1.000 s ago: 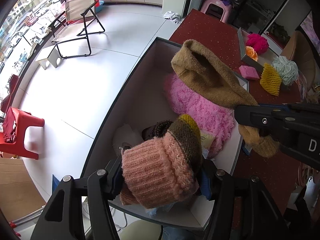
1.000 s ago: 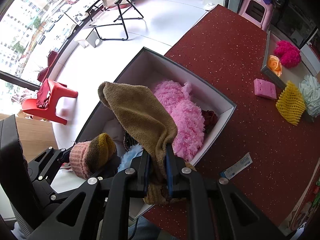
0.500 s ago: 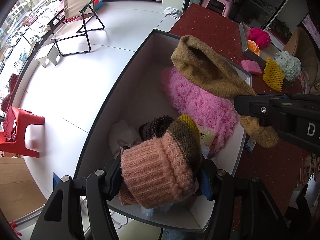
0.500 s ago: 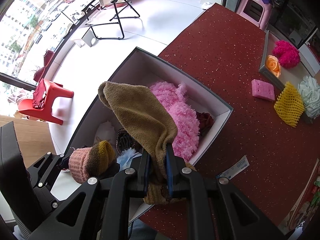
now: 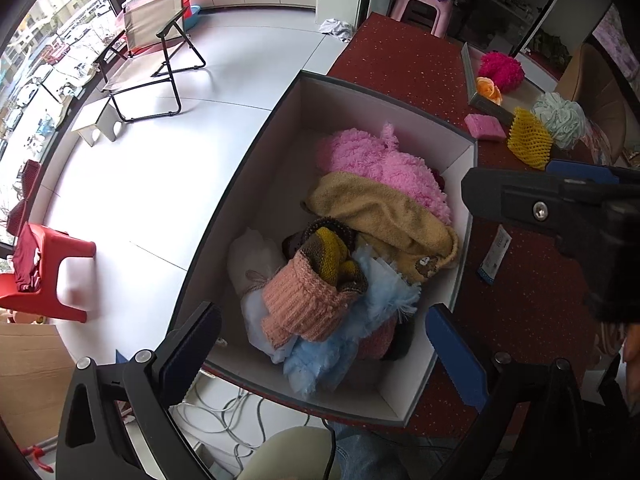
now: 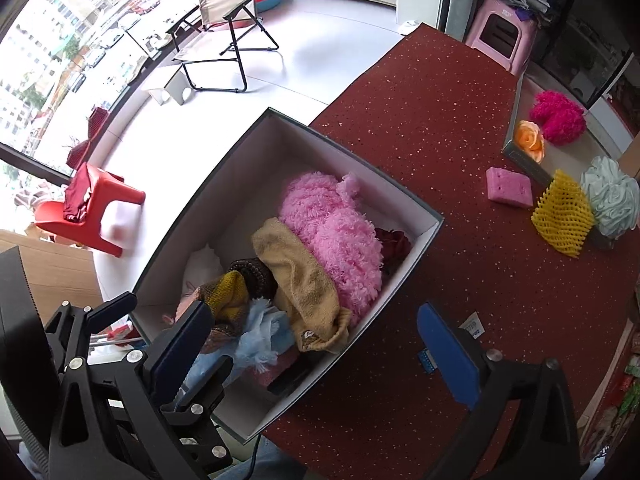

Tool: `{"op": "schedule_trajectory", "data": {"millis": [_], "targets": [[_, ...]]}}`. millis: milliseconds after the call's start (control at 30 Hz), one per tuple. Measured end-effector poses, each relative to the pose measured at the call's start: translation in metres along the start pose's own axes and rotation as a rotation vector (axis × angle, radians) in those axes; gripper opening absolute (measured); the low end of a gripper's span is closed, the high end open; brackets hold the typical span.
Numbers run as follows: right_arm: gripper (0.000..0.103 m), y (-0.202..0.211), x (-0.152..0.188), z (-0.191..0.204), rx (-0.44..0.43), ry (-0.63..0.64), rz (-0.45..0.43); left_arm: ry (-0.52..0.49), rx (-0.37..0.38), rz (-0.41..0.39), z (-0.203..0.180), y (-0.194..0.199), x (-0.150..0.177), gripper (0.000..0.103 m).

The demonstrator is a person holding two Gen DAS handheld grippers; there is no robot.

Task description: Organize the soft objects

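Note:
A white-lined box (image 5: pixel 440 128) (image 6: pixel 424 236) stands on the red table, filled with soft things. The tan knit hat (image 5: pixel 384 220) (image 6: pixel 304 280) lies in it against a fluffy pink piece (image 5: pixel 380 168) (image 6: pixel 332 228). A salmon and mustard knit hat (image 5: pixel 308 300) (image 6: pixel 226 292) rests beside a pale blue tuft (image 5: pixel 384 300) (image 6: pixel 260 336). My left gripper (image 5: pixel 320 352) hangs above the box's near end, its jaws opening wide, nothing between them. My right gripper (image 6: pixel 316 356) hovers over the box's near corner, jaws also opening, nothing between them.
On the table to the right lie a pink sponge (image 6: pixel 509 186), a yellow foam net (image 6: pixel 562 214), a pale green pouf (image 6: pixel 612 200), an orange rose (image 6: pixel 529 140) and a magenta pouf (image 6: pixel 558 117) by a tray. A small label (image 5: pixel 494 254) lies near the box. Cables hang below the table edge.
Both grippers have opened. The tan hat dropped from the right gripper into the box, and the salmon and mustard hat fell from the left gripper onto the pile.

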State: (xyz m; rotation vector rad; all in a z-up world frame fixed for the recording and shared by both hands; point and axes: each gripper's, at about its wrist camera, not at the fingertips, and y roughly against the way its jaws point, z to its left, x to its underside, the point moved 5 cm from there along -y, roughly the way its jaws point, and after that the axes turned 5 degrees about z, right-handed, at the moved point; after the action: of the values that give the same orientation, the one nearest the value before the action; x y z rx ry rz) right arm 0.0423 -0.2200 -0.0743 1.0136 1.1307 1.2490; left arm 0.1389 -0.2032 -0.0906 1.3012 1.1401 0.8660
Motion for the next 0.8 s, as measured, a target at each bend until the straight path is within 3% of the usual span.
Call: {"op": "schedule_trajectory", "data": {"millis": [100, 233, 400, 800], "targets": [[0.103, 0.018, 0.007, -0.004, 0.003, -0.012, -0.052, 0.056, 0.141, 0.068, 0.002, 0.0, 0.013, 0.103], [0.103, 0.032, 0.019, -0.006, 0.033, -0.024, -0.086, 0.064, 0.005, 0.059, 0.008, -0.003, 0.025, 0.103], [0.103, 0.032, 0.034, -0.006, 0.018, -0.05, -0.046, 0.078, 0.038, 0.122, 0.006, -0.009, 0.038, 0.103], [0.103, 0.028, 0.049, 0.014, 0.073, 0.035, -0.005, 0.092, -0.009, 0.1, 0.013, -0.002, 0.046, 0.103]]}}
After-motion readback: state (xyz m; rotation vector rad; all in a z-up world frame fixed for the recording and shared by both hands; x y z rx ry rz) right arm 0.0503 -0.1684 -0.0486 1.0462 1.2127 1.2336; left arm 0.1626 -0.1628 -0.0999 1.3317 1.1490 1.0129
